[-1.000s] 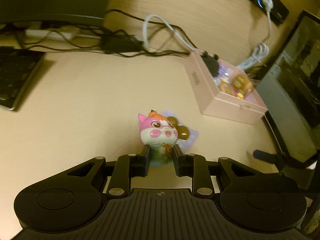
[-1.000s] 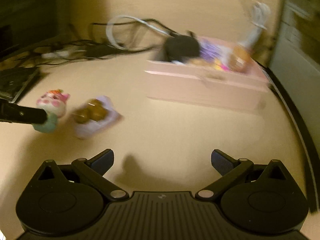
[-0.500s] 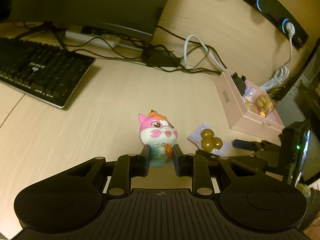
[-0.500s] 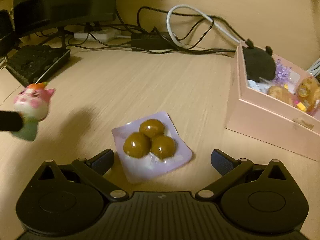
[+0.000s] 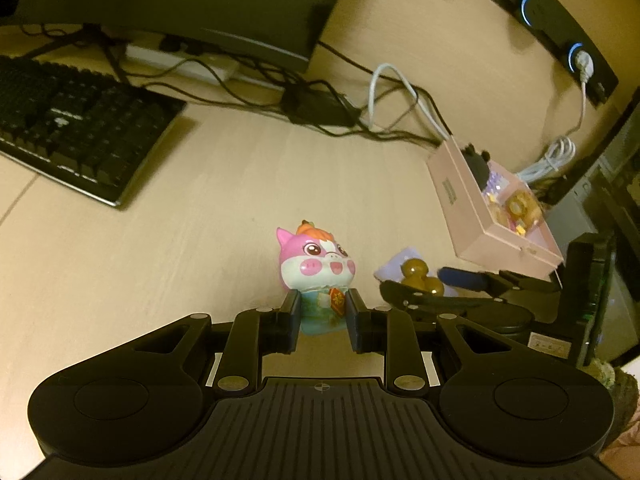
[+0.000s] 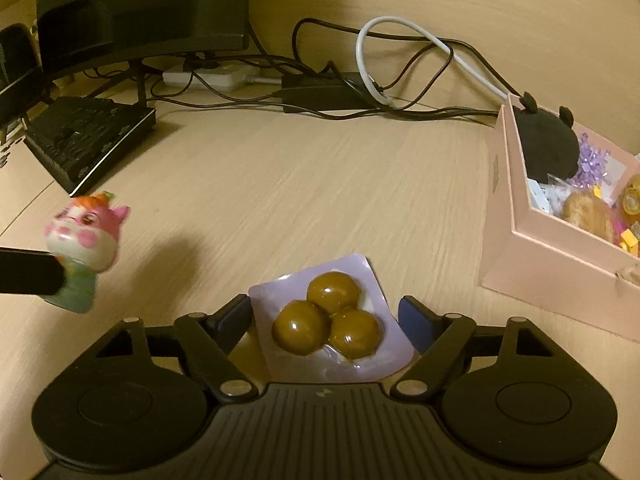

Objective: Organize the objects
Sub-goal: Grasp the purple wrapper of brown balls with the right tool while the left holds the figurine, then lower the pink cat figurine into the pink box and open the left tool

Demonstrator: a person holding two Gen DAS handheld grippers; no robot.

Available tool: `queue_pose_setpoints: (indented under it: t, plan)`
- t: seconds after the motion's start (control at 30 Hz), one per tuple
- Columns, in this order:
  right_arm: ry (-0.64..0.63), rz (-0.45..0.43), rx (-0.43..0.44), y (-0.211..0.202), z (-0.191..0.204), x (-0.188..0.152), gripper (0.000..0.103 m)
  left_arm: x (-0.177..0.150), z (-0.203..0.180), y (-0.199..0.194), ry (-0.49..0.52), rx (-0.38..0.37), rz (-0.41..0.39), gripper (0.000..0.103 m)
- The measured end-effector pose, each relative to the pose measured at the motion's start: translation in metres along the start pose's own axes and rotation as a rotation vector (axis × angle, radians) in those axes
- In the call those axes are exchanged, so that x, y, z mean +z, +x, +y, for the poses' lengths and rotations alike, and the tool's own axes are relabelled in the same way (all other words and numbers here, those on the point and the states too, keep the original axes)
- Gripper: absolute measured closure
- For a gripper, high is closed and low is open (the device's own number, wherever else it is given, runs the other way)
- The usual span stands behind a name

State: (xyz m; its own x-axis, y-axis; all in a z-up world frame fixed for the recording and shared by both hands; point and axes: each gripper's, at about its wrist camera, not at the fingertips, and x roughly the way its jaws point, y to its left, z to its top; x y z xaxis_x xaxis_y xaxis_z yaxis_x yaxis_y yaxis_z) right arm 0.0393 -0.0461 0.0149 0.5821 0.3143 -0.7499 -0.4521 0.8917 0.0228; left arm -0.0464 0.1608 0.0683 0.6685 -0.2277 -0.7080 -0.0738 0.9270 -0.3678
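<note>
Left tongs (image 5: 323,320) clenched on pig figurine (image 5: 316,268), pads pressed to both sides of its teal body, pink head upright above them. Figurine at centre of left wrist view; at 9 o'clock in right wrist view, off the tabletop (image 6: 300,184), dark finger across its base.

Right tongs (image 6: 324,320) closing, not yet gripping: fingers either side of lilac blister pack (image 6: 360,276) with three brown balls. Pack flat on tabletop, directly ahead at 6 o'clock; whether pads touch its edges, cannot tell.

Pink box (image 6: 516,216) at 3 o'clock of right view, well apart from pack. Inside: black plush (image 6: 548,144) at far end, purple trinkets and brown round items nearer. Same box at 2 o'clock in left view.

Black keyboard (image 5: 76,128) at 10 o'clock of left view. Cable tangle (image 6: 400,60) and power strip along back edge, 12 o'clock. Monitor base behind.
</note>
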Motion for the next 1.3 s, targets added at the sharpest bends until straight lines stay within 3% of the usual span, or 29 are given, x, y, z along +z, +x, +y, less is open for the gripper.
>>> queue_pose_setpoints:
  t: [0.53, 0.93, 1.13, 1.3]
  plan:
    - [0.091, 0.048, -0.007, -0.057, -0.030, -0.039, 0.028, -0.008, -0.044, 0.024, 0.090, -0.120, 0.081, 0.076]
    - [0.179, -0.014, -0.117, -0.132, -0.067, -0.065, 0.028, -0.013, -0.107, 0.037, 0.243, -0.269, 0.161, 0.076]
    - [0.245, -0.059, -0.171, -0.163, -0.087, -0.075, 0.028, -0.004, -0.140, 0.037, 0.302, -0.338, 0.149, 0.076]
    - [0.271, -0.094, -0.212, -0.179, -0.096, -0.086, 0.028, 0.024, -0.166, 0.037, 0.314, -0.383, 0.107, 0.077]
